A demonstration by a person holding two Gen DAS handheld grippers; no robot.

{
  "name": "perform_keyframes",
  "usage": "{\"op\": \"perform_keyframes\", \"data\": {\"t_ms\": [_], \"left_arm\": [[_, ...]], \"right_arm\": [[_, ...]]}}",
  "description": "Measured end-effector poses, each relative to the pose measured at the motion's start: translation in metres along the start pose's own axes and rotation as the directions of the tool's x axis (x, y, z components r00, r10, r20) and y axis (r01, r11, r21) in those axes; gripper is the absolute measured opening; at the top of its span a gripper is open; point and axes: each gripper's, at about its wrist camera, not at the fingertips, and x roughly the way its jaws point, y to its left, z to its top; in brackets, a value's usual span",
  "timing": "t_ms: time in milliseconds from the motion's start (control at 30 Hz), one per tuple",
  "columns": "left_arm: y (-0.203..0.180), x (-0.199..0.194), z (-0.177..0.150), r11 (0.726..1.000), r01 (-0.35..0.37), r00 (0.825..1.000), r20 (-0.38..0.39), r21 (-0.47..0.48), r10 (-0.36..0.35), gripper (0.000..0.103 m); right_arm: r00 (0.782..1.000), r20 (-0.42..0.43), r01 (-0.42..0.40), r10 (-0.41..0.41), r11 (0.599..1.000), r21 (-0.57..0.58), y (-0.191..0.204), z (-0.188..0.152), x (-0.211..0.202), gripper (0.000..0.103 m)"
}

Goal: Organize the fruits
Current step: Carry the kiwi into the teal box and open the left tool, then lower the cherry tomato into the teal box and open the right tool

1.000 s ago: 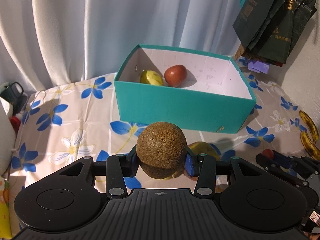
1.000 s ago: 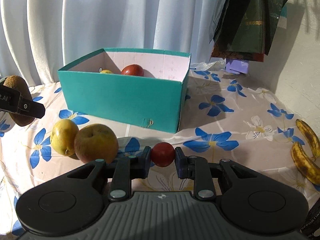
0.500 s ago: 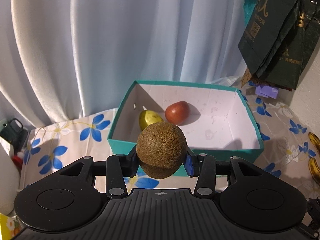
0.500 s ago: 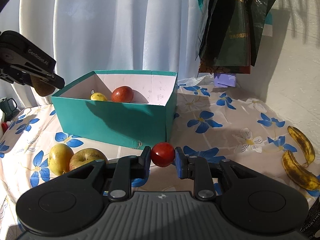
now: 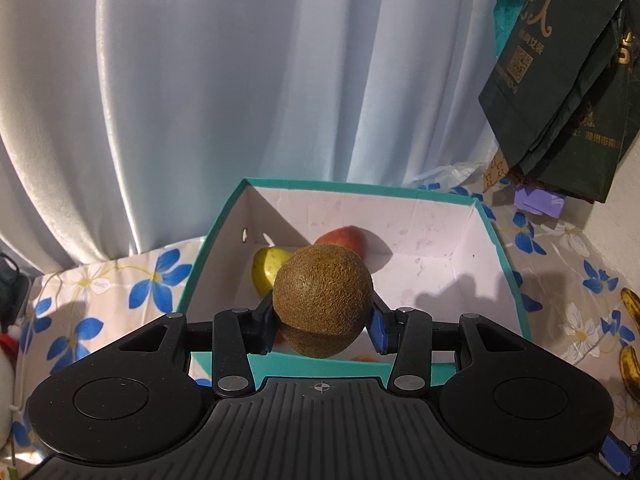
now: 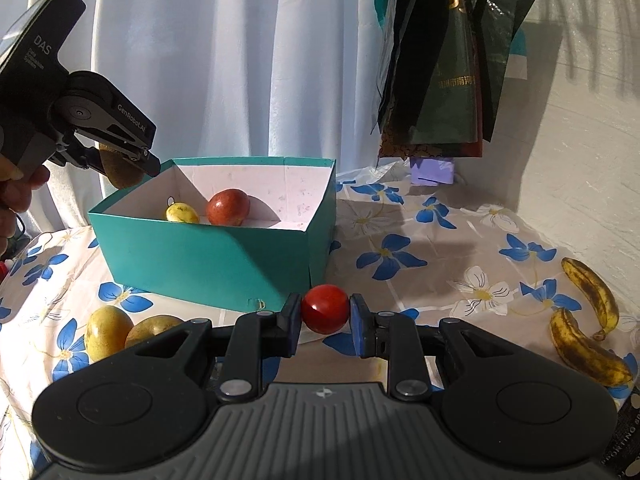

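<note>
We're holding the kiwi [image 5: 322, 300] in the left gripper [image 5: 322, 322], jaws part-open and pressing on both its sides, w/ the fruit bulging up above the fingers. From the claw, the teal box [image 5: 224, 240] is lying straight ahead and below: we're looking over its near wall onto the white floor. In the right wrist view the kiwi is hanging at the box's left end, right about at the rim; whether it's fully inside the rim line we can't tell. So the drop is turning on getting the kiwi past that wall and down. Its long axis is running roughly across the jaws.

Already sitting in the box: a yellow fruit [image 5: 268, 266] and a red fruit [image 5: 344, 236], side by side at the far left corner, partly behind the kiwi. Floor to their right is bare, so that's prob. the safer landing spot.

The right gripper [image 6: 325, 316] is clamping a small red tomato [image 6: 325, 314], jaws nearly closed, hovering in front of the box's near corner, farther from the opening than the left.

Outward: two yellowish fruits [image 6: 108, 332] are lying on the flowered cloth [image 6: 400, 252] by the box, two spotted bananas [image 6: 588, 320] off to the right. White curtain [image 5: 200, 100] behind, dark bags [image 5: 560, 80] hanging by the wall.
</note>
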Motion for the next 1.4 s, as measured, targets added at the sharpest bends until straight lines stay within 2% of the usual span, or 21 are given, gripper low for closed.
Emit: {"op": "perform_keyframes", "data": {"t_ms": [400,833,1033,1133,1200,1300,1400], "left_arm": [[-0.011,0.045,-0.003,1.0,0.011,0.998,-0.055,0.014,-0.01,0.048],[-0.01,0.085,-0.015,0.999,-0.016,0.988,-0.152,0.034,0.021,0.048],[-0.017,0.09,-0.017,0.995,-0.051,0.986,-0.152,0.081,0.063,0.049],[-0.016,0.093,-0.016,0.995,-0.051,0.986,-0.153,0.08,0.063,0.054],[-0.016,0.093,-0.016,0.995,-0.058,0.986,-0.151,0.085,0.071,0.071],[-0.015,0.088,-0.015,0.996,-0.044,0.989,-0.138,0.077,0.054,0.081],[-0.015,0.072,-0.013,0.997,-0.044,0.995,-0.083,0.07,0.049,0.096]], "right_arm": [[0.999,0.012,0.031,-0.032,0.999,0.037,-0.011,0.004,0.004,0.024],[0.999,0.017,0.038,-0.039,0.998,0.043,-0.012,0.008,0.007,0.024],[0.999,0.022,0.048,-0.049,0.998,0.051,-0.014,0.01,0.006,0.024],[0.998,0.023,0.053,-0.054,0.997,0.053,-0.016,0.012,0.005,0.024],[0.998,0.025,0.055,-0.056,0.997,0.052,-0.016,0.013,0.005,0.024],[0.998,0.028,0.055,-0.056,0.997,0.053,-0.017,0.015,0.005,0.024],[0.998,0.032,0.052,-0.054,0.997,0.05,-0.016,0.016,0.004,0.024]]}}
